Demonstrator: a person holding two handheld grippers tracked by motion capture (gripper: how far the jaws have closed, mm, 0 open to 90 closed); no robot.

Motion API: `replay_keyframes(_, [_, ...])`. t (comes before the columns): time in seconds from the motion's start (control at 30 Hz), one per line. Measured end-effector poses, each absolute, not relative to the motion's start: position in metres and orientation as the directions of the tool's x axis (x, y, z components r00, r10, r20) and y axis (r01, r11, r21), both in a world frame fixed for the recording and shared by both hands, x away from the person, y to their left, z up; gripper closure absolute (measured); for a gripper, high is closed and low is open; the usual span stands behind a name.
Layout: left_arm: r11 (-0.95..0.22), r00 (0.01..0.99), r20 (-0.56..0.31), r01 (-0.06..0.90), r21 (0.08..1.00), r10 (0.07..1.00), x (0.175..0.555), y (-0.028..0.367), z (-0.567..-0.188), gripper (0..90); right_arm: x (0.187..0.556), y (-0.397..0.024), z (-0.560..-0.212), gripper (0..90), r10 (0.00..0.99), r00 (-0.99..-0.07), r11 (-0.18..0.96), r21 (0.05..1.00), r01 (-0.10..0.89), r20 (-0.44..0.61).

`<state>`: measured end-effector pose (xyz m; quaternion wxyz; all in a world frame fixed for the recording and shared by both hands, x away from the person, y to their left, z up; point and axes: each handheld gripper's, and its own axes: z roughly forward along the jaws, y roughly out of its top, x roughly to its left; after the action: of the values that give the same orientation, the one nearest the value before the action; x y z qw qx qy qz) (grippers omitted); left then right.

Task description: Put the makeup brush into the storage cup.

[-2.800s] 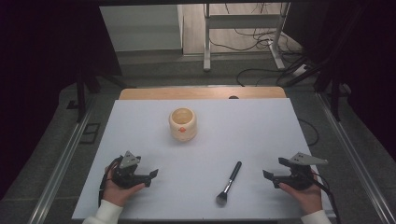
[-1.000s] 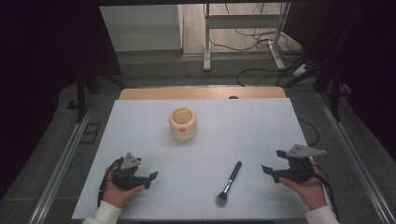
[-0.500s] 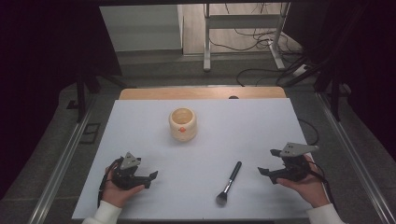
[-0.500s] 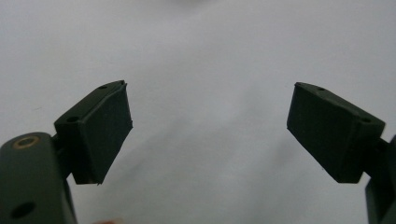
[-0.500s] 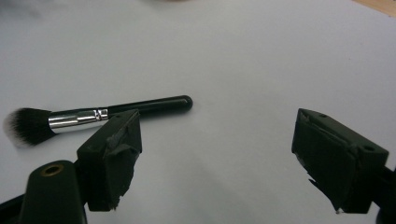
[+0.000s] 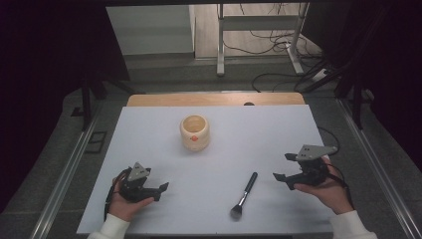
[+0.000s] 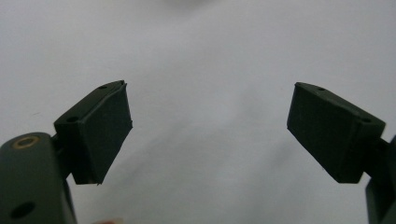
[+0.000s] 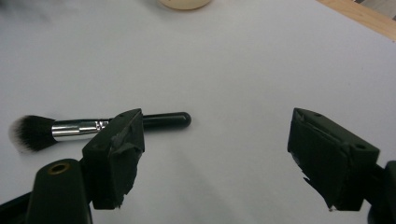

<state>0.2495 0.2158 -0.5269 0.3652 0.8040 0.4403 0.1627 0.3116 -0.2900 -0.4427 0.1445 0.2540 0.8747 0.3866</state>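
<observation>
A black-handled makeup brush point(image 6: 244, 196) lies flat on the white table point(image 6: 249, 134), bristles toward the front edge. A pale wooden cup point(image 6: 194, 132) with an orange spot stands upright at mid-table. My right gripper point(image 6: 283, 167) hovers just right of the brush handle, its jaws pointing left. They have just been closing a little, stand wide apart, and have nothing between them. In the right gripper view the brush point(image 8: 93, 127) lies beyond the left jaw of the right gripper point(image 8: 215, 149). My left gripper point(image 6: 160, 190) rests at the front left, open and holding nothing, over bare table in its own view point(image 7: 208, 126).
A wooden strip point(image 6: 214, 99) borders the table's far edge. Metal rails run along both sides, with cables and a stand's legs on the floor behind. The cup's base point(image 8: 184, 3) sits at the top of the right gripper view.
My right gripper has lifted slightly and shifted left toward the brush handle. The left hand, the brush and the cup have not moved.
</observation>
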Motion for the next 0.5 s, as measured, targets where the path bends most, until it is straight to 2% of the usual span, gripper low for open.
replay_keyframes(0.5, [-0.342, 0.557, -0.057, 0.584, 0.736, 0.829, 0.249, 0.215, -0.525, 14.3, 0.322, -0.274, -0.434, 18.2, 0.451, -0.889, 0.655, 0.706, 0.271, -0.077])
